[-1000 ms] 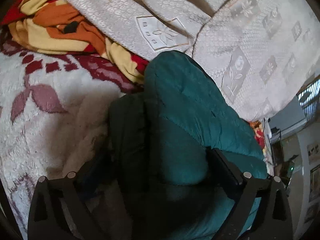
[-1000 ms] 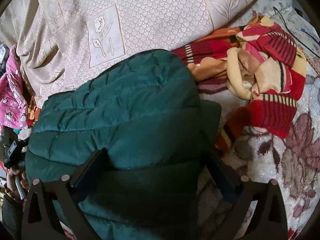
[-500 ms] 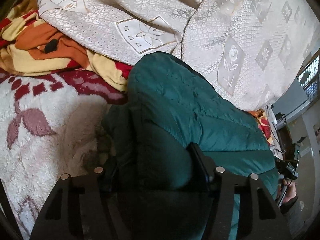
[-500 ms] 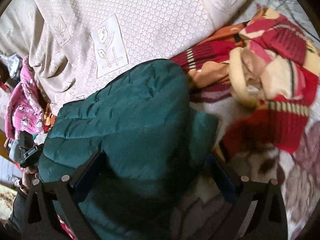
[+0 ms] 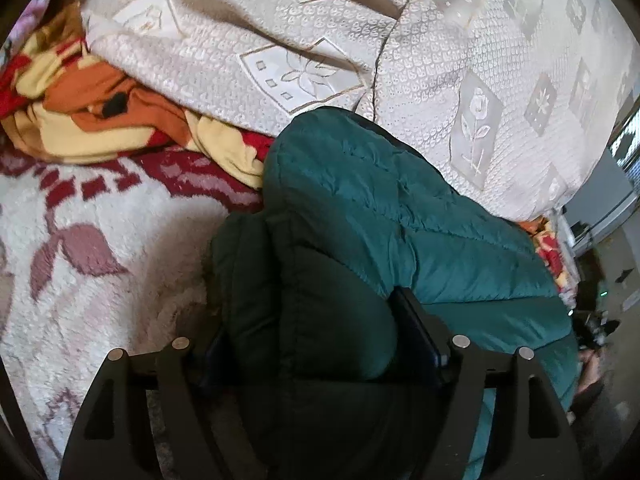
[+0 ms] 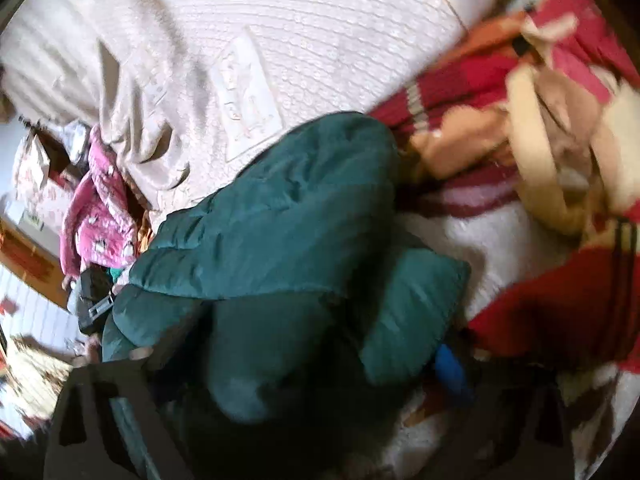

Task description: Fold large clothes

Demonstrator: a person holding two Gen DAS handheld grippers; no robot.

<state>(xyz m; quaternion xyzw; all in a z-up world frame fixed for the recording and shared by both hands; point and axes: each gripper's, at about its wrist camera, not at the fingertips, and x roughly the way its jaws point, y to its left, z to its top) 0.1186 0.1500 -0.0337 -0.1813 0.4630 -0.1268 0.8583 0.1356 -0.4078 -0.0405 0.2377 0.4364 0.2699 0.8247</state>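
A puffy dark green quilted jacket (image 5: 360,208) lies bunched on the bed, running from the middle to the lower right in the left wrist view. My left gripper (image 5: 316,328) has a thick fold of it between its fingers, and the right finger (image 5: 416,328) dents the padding; its jaws are opening. In the right wrist view, which is blurred, the same jacket (image 6: 280,216) fills the centre. My right gripper (image 6: 296,360) straddles its near end with jaws closing, and the blue pad (image 6: 448,368) sits beside a jacket flap. The right gripper's other finger is largely hidden by fabric.
A cream embroidered bedspread (image 5: 440,60) is heaped behind the jacket. A red, orange and yellow blanket (image 5: 100,120) lies crumpled to one side on a white fleece cover with maroon leaves (image 5: 80,248). Pink clothing (image 6: 96,216) hangs at the bed's edge.
The left gripper's fingers closed in on the jacket fold, then spread a little. The right gripper moved forward and down over the jacket, its view swung, and its fingers came closer together.
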